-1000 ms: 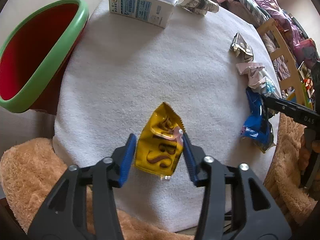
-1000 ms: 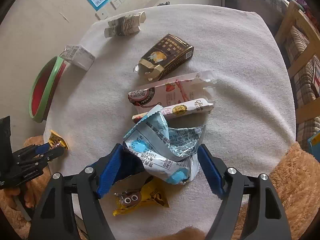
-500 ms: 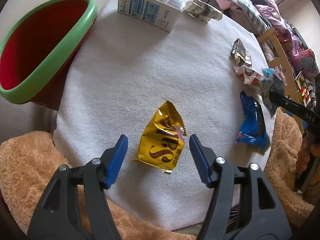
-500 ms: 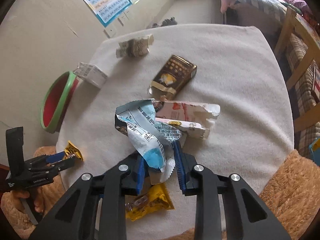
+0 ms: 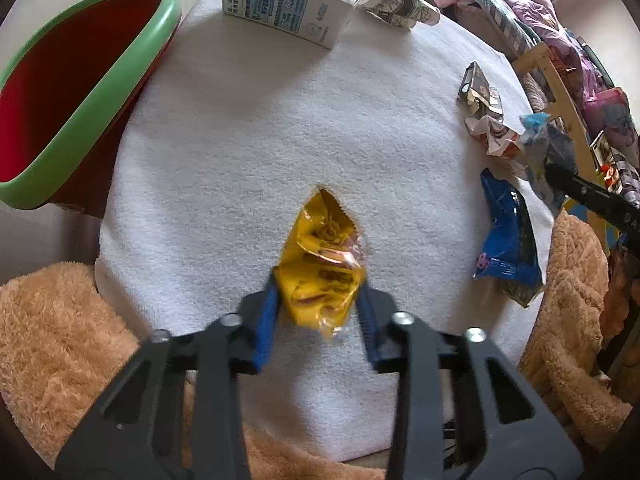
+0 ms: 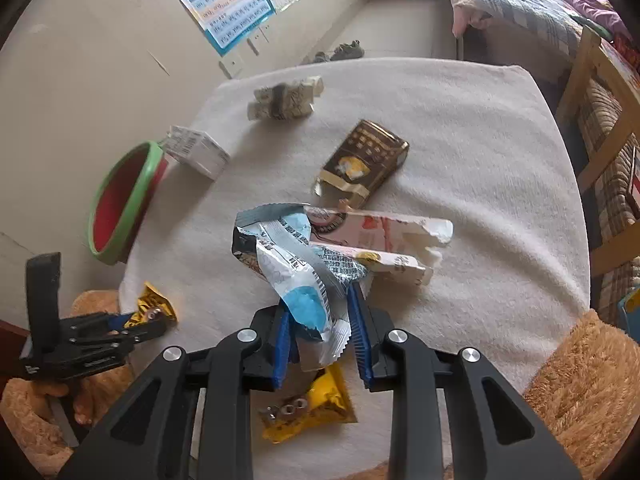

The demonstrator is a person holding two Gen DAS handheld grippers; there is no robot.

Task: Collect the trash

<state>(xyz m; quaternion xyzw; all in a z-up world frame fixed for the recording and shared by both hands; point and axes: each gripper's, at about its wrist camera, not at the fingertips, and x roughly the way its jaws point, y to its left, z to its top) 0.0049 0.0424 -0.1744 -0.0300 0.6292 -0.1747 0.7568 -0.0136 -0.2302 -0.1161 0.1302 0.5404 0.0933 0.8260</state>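
Sitting at the far left, just off the edge of the table, is a red bin with a green rim (image 5: 86,92). Its open mouth faces the white towel (image 5: 260,128) that covers the table.

Next comes the left gripper (image 5: 318,300). Its two blue fingers (image 5: 266,320) are squeezed on a yellow snack bag (image 5: 322,268). The bag is crumpled between them and sticks out in front of the claw, over the near part of the towel.

Behind it, at the far edge of the towel beside the bin, lies a white and blue milk carton (image 5: 284,4) on its side. A squashed paper carton (image 5: 404,6) lies just to the right of it.

Further right, a dark brown box (image 6: 362,164) with its flap open lies on the towel. Nearer than it lie a long pink and white carton (image 6: 380,230) and a thin white packet (image 6: 380,264), side by side and touching.

Then comes the right gripper (image 6: 320,332). Its blue fingers (image 6: 356,332) are pinched on a blue and white wrapper (image 6: 296,276). The wrapper stands up out of the claw, all crinkled, in front of the pink carton. Under this claw a second yellow wrapper (image 6: 312,408) lies flat on the towel.

A blue snack bag (image 5: 508,240) lies at the right edge of the towel.
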